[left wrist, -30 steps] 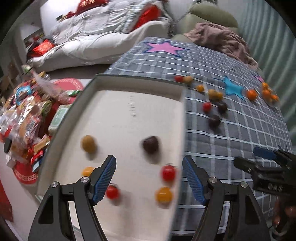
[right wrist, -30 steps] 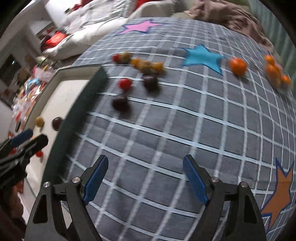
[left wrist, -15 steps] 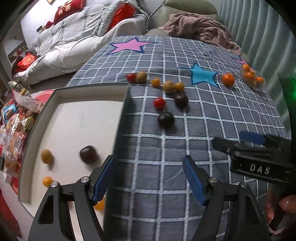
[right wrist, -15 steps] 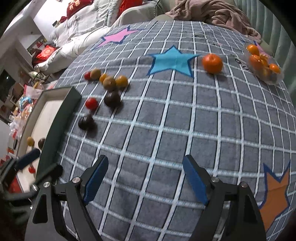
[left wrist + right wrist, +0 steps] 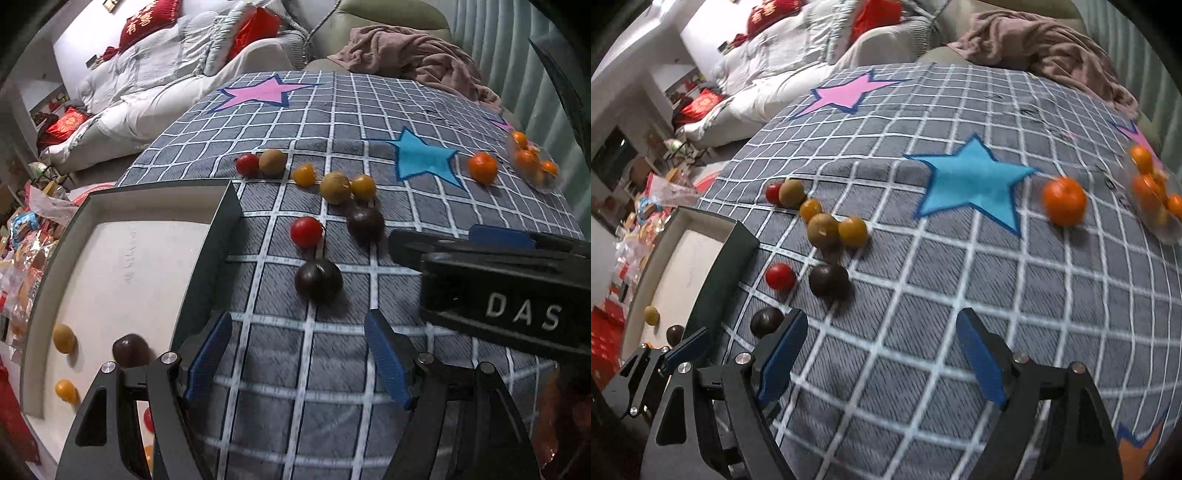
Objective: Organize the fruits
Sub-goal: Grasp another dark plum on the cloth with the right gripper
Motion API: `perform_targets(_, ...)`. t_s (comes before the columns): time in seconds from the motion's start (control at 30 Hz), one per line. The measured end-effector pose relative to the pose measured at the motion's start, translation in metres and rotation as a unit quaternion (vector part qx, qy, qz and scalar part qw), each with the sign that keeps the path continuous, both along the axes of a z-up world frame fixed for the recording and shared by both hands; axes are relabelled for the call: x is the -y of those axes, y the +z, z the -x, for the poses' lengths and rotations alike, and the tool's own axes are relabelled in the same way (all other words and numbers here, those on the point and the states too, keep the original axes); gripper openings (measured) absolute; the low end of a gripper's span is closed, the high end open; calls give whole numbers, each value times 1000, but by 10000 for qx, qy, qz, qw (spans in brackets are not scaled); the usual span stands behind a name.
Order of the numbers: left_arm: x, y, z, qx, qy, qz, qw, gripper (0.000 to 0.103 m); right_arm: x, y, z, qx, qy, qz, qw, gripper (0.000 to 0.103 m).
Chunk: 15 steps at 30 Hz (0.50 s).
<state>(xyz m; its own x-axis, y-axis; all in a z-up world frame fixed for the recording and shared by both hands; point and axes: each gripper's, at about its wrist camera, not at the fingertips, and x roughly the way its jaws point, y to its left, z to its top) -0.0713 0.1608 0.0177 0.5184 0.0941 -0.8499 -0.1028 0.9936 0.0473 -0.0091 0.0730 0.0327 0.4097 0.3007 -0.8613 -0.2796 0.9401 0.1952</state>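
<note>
Several small fruits lie loose on the grey checked cloth [image 5: 369, 122]: a dark plum [image 5: 318, 279], a red tomato [image 5: 306, 232], a second plum [image 5: 365, 221] and yellow and brown ones behind. My left gripper [image 5: 299, 354] is open and empty, just short of the nearest plum. Open and empty too, my right gripper [image 5: 882, 343] has a plum [image 5: 829, 280] ahead and another [image 5: 766, 321] by its left finger. The white tray [image 5: 218, 236] at the left holds a dark fruit [image 5: 130, 350] and yellow ones. Each gripper shows in the other's view: right [image 5: 443, 240], left [image 5: 665, 350].
A mandarin [image 5: 1064, 201] lies beyond the blue star, and a clear bag of oranges [image 5: 1152, 192] sits at the cloth's far right. A pink blanket [image 5: 417, 59] and white bedding lie behind. Snack packets [image 5: 22, 236] crowd the floor left of the tray.
My left gripper has swung from above the tray to the right, over the cloth near the plum. The right gripper has shifted towards the fruit cluster. Both jaws stay as wide as before.
</note>
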Motion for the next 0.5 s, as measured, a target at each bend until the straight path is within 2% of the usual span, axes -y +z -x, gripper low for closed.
perform_targets(0.07,-2,-3,-4,18,62,42,10000,75,-8,-3,-5,32,175,35,9998,79)
perform_targets(0.13,-3,-5,-8,65,95,45,9999,75,-17,-7,-9,36,351,73,9994,68)
perform_targets(0.27,-3,-9,-14,72,132,52,9999,75,-30,-10,-11,125,604,227,9978,56)
perform_targets(0.33,-3,-11,-16,64,149,78,9998,75,-35,-10,-10,174,734,233,9969,39)
perform_targets(0.4,-3,-11,-17,114,147,126,9997,75,-36,-9,-10,152,803,72,9966,28)
perform_targets(0.5,-2,-11,-20,125,133,129,9997,75,-30,-8,-8,239,648,88,9976,28)
